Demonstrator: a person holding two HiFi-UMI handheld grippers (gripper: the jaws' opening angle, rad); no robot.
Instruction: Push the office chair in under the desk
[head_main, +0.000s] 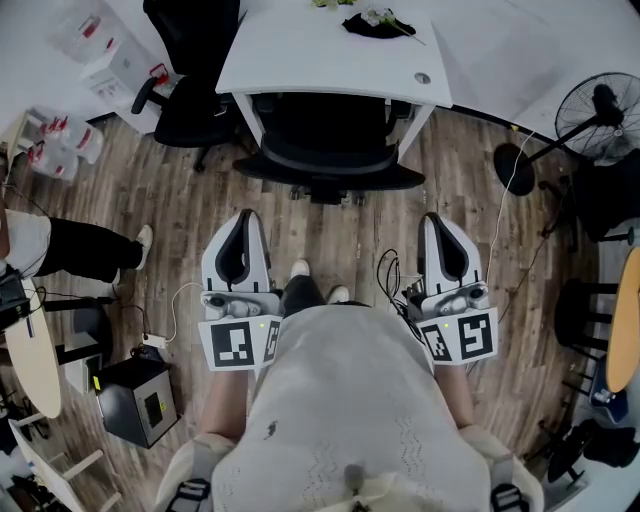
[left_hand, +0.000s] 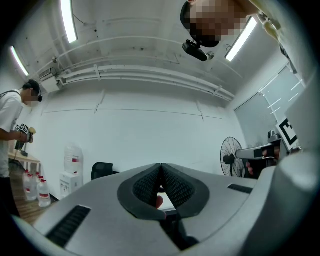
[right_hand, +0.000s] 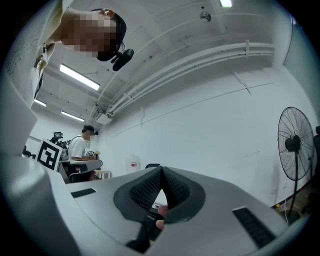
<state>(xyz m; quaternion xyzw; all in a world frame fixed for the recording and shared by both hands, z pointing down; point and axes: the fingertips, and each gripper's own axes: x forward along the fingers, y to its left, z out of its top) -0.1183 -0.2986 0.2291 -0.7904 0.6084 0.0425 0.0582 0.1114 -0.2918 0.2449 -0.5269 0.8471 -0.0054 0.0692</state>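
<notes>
Office: desk (head_main: 330, 60), swivel chair (head_main: 325, 140)

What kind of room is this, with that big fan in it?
Most likely an office or workroom. A white desk has a black office chair sitting partly under it, a standing fan is off to the right, and a water dispenser stands by the wall.

Desk (head_main: 330, 50): 12 o'clock of the wearer.
Office chair (head_main: 330, 160): 12 o'clock, partly under the desk's near edge.
Second chair (head_main: 190, 110): 11 o'clock, just left of the desk.
Fan (head_main: 600, 110): 2 o'clock, right of the desk.
Box (head_main: 135, 400): 8 o'clock, on the floor (head_main: 350, 240).
Bystander (head_main: 80, 245): 9 o'clock.
</notes>
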